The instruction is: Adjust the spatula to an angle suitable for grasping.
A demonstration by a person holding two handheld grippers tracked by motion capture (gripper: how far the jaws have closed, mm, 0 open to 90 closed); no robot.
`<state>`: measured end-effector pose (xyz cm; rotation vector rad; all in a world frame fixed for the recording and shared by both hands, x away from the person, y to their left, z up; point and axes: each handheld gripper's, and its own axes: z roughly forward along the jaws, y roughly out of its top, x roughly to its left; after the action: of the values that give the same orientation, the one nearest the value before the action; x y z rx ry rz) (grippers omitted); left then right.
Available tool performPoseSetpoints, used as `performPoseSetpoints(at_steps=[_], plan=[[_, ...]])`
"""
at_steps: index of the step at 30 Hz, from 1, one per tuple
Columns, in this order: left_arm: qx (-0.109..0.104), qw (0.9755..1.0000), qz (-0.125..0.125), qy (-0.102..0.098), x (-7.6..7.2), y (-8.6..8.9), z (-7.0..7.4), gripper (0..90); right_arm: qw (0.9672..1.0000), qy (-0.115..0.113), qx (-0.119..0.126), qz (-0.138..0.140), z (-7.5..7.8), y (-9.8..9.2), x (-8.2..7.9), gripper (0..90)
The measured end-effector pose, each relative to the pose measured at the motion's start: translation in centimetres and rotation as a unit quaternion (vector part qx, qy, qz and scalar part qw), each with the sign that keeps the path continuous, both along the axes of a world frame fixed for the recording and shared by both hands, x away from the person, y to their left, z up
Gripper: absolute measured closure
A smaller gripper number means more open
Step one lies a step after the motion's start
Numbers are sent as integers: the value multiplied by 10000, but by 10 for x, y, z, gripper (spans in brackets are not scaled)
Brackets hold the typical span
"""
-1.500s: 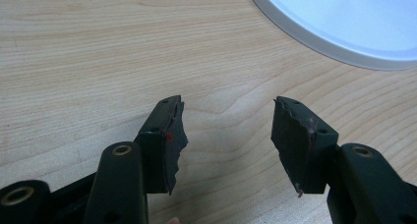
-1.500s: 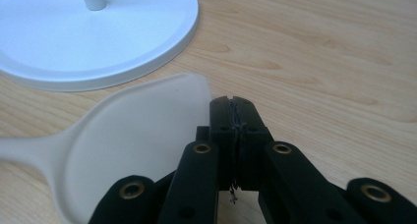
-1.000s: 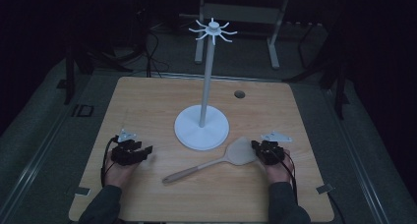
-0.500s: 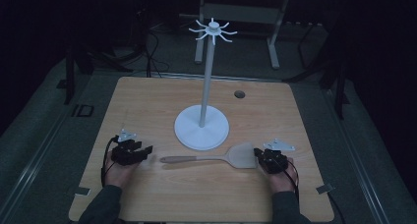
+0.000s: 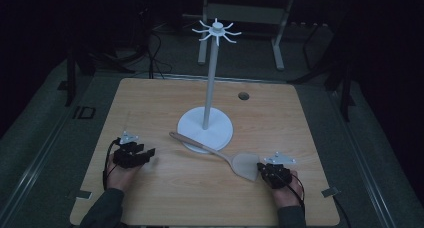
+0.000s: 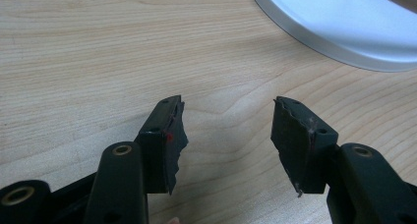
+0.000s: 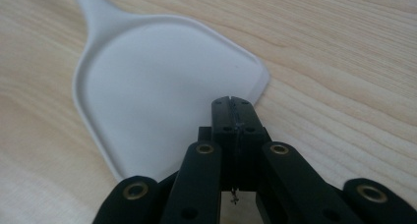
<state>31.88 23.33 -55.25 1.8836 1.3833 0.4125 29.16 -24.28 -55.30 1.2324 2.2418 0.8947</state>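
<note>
Honestly, started at the right gripper (image 7: pixel 231 103) and found the claw clenched tight, pads pressed together with no gap. Saw its tips sitting over the near corner of the spatula (image 7: pixel 162 81) blade, but couldn't tell whether any of the blade's edge was actually pinched or just pressed on from above. Would call it shut, not a proper grab.

Moving outward in the high view, spotted the spatula (image 5: pixel 220 155) lying low on the table (image 5: pixel 150 103), blade just in front and to the right of the stand's base (image 5: pixel 220 133), handle angled back across the front rim of that base. Couldn't tell whether the handle was touching the rim or hovering over it.

Found the left gripper (image 6: pixel 226 130) released, jaws wide with nothing between them, parked to the front left of the base.

Judged the job barely begun: looked like hanging the spatula up on the hooks (image 5: pixel 216 32) high above the base. Nothing hung there yet. Still left, probably: getting a real grip, lifting, hooking the handle on.
</note>
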Motion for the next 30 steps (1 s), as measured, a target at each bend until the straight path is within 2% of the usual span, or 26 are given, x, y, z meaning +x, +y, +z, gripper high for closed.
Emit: performPoseSetpoints(at_steps=[8,21,25,30], plan=[[12,10000,-12,9,0,-1,0,462,9996,-34,-89,253,10,5,-13,897],[1,10000,-17,31,1,-1,-1,462,9991,-142,14,406,23,10,-15,896],[-13,10000,-7,29,1,-1,-1,462,9979,-272,81,589,29,25,-10,885],[-15,10000,2,19,0,0,0,462,9948,-362,-40,947,37,53,7,843]])
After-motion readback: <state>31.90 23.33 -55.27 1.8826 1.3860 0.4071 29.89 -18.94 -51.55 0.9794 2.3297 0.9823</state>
